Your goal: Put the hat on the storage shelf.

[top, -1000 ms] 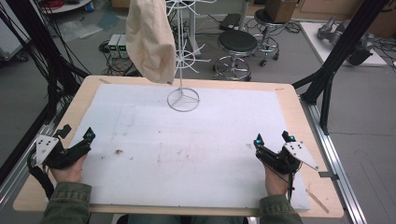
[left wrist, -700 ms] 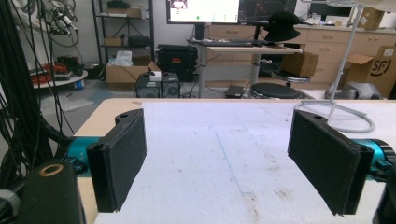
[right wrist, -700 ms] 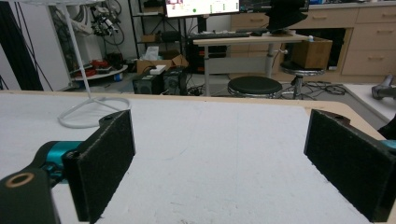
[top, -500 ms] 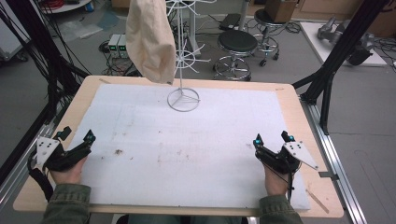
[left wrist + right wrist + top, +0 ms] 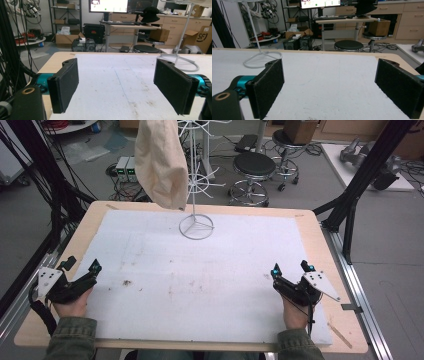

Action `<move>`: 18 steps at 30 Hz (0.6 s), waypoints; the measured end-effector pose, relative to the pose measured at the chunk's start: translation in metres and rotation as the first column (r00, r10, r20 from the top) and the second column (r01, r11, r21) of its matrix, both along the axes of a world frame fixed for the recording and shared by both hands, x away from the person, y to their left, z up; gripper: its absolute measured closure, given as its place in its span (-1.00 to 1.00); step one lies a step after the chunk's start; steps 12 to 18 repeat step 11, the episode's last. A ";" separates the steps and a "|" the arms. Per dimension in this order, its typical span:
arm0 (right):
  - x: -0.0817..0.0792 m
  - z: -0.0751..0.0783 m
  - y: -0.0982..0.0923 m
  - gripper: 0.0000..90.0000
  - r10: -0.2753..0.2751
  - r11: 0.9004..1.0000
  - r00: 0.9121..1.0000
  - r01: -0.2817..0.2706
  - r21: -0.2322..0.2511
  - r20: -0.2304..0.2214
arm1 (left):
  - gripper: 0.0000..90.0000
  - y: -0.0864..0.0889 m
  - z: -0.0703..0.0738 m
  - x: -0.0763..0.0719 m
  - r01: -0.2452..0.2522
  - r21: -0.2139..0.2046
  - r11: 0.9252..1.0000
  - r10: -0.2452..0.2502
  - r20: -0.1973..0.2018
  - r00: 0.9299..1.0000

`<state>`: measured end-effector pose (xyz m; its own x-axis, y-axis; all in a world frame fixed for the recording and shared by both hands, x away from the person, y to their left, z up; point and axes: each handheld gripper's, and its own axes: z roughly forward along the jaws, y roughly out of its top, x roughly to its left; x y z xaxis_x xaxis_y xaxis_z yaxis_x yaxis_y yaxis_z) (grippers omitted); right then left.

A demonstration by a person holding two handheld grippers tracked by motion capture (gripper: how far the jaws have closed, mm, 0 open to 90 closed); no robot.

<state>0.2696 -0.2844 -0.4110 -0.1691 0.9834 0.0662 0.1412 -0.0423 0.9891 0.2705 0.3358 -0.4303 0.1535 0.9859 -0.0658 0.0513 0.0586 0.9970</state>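
We list one table (image 5: 310,227), its light wooden top rectangular with rounded corners, covered almost edge to edge by one white mat (image 5: 210,270) of matte, faintly grainy surface, marked by a few small brown stains near its middle. No task thing is named for us, and nothing is held.

Standing at the far middle of the mat we count one white wire rack (image 5: 196,180): a thin upright pole on a round ring base with three spokes, short wire arms branching off the pole. From its upper part hangs one cream cloth bag (image 5: 160,162), soft and creased, its lower end just above the table's far edge. What the bag contains, if anything, we cannot tell.

We record two grippers. The left gripper (image 5: 81,269) rests at the mat's near left edge, held by a hand in an olive sleeve; in the left gripper view (image 5: 117,85) its two flat black foam-faced jaws stand wide apart over bare mat, on teal fittings. The right gripper (image 5: 291,269) lies at the near right of the mat, likewise held; in the right gripper view (image 5: 332,87) its two rectangular black jaws also stand wide apart, gripping nothing. Each carries one grey three-cornered plate.

Beyond the table we note one round black stool (image 5: 255,167) on a grey floor.
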 end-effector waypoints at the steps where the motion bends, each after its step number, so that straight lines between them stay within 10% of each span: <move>1: 0.000 0.000 0.000 -0.82 0.002 1.000 1.000 -0.002 -0.002 0.002 | -0.54 0.000 0.000 0.000 0.000 0.001 1.000 0.000 -0.002 1.000; 18: 0.000 0.000 0.000 -0.82 0.003 1.000 1.000 -0.003 -0.003 0.001 | -0.54 0.000 0.000 -0.001 0.004 0.003 1.000 -0.004 0.002 1.000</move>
